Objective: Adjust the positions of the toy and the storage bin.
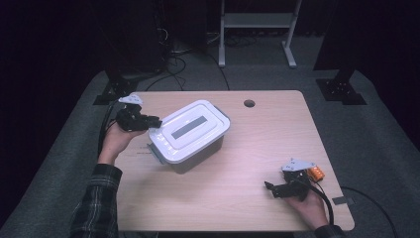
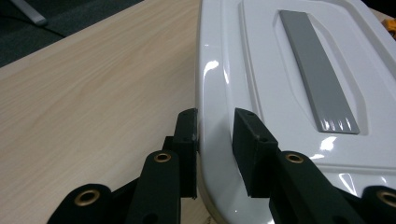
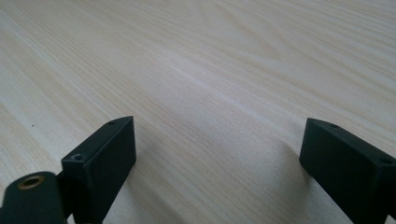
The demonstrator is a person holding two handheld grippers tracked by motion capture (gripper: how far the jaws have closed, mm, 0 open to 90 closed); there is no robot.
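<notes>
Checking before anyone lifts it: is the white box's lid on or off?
On. The white lid covers the box fully; the left gripper straddles its rim.

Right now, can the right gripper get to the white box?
Probably yes. The right gripper sits open over bare table, with nothing between it and the white box, whose rim the left gripper straddles.

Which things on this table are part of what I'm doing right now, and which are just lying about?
In the job:
- white plastic lidded storage box
- left hand-held gripper, jaws either side of the lid's rim

Lying about:
- right hand-held gripper, open over bare wooden table
- small orange part beside it
</notes>
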